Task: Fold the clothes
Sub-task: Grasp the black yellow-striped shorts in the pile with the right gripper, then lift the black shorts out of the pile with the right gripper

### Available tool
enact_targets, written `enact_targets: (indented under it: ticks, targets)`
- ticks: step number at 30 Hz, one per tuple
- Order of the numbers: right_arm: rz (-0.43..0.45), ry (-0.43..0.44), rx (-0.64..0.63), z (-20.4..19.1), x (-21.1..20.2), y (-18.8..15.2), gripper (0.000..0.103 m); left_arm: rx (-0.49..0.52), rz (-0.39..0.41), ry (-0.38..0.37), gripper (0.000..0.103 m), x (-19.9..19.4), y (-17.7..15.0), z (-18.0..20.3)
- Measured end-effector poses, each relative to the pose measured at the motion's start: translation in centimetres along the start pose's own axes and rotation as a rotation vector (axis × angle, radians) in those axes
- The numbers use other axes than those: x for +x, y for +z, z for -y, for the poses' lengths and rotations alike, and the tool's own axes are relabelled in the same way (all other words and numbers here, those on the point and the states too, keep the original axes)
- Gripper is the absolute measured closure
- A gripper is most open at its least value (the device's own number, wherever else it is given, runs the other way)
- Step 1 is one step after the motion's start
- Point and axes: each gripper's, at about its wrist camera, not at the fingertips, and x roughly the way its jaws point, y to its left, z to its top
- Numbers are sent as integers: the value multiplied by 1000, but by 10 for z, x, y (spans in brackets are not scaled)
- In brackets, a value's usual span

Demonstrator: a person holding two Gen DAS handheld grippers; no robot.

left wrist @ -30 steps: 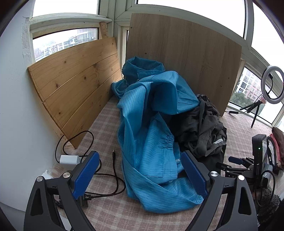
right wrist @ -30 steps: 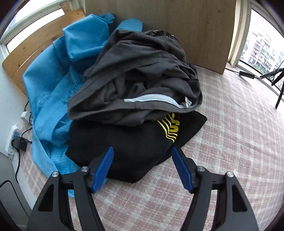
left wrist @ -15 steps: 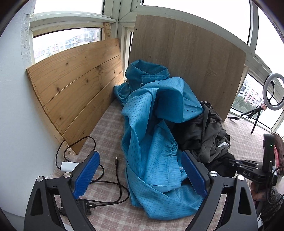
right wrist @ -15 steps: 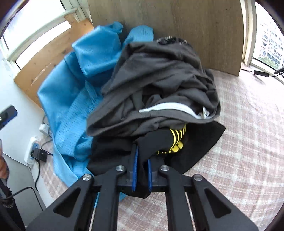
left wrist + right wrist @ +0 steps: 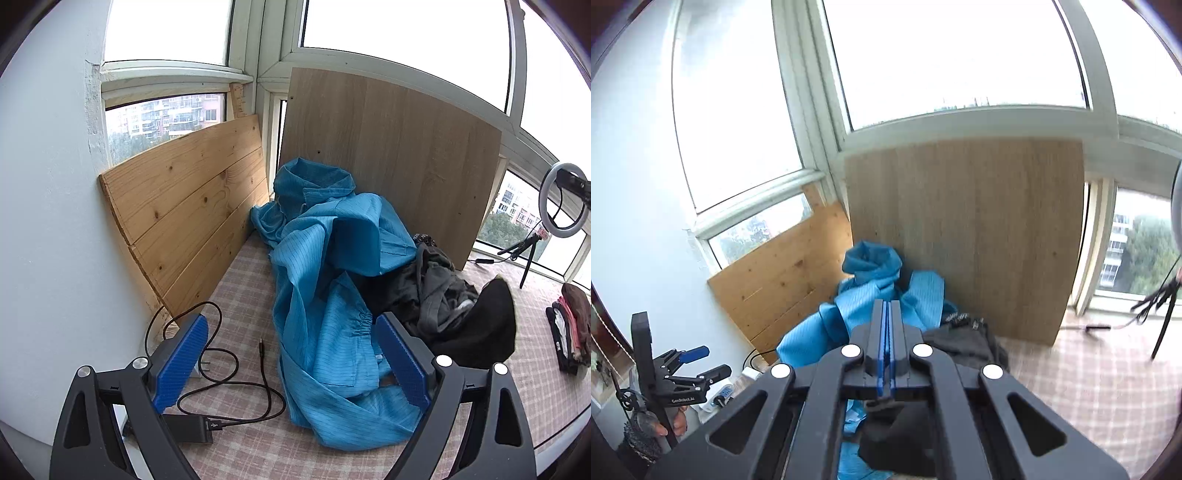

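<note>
The right gripper (image 5: 886, 354), pinched tight on the black cotton garment (image 5: 491, 325), should lift it clear of the crumpled blue striped coat (image 5: 332, 295); the left gripper (image 5: 291, 365) waits wide open, empty.

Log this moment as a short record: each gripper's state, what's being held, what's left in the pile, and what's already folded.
left gripper: open, holding nothing
right gripper: shut on black garment, lifted off the pile
pile: blue striped coat, dark grey garment
surface: pink checked cloth
folded stack: at far right edge
clutter: black cable beside the coat
</note>
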Motion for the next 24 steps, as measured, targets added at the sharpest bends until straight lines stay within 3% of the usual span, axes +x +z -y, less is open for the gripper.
enact_targets:
  ticks: [2, 4, 5, 6, 11, 13, 15, 18, 19, 21, 24]
  targets:
    - [-46, -72, -86, -5, -6, 6, 100, 9, -2, -18, 11, 0, -2, 5]
    - [-126, -177, -111, 0, 1, -11, 73, 25, -2, -40, 11, -1, -6, 12]
    - [-179, -229, -104, 7, 7, -27, 27, 34, -2, -47, 11, -1, -8, 15]
    - [-239, -261, -88, 15, 15, -50, 4, 44, -3, -51, 11, 0, -10, 18]
    - [-558, -238, 23, 47, 77, -192, 4, 71, -44, -76, 11, 8, -19, 26]
    - [-638, -221, 56, 49, 104, -229, 4, 78, -56, -78, 11, 11, -22, 28]
    - [-647, -218, 101, 50, 125, -247, 4, 80, -64, -77, 11, 13, -24, 28]
    - [-563, -141, 176, 48, 147, -252, 5, 81, -78, -68, 11, 17, -26, 27]
    - [-551, -109, 190, 47, 152, -252, 12, 80, -81, -63, 11, 18, -26, 25]
    - [-583, -30, 228, 44, 164, -248, 95, 74, -80, -49, 12, 18, -26, 21]
    - [-510, 69, 269, 38, 153, -220, 96, 53, -66, -34, 14, 14, -23, 11]
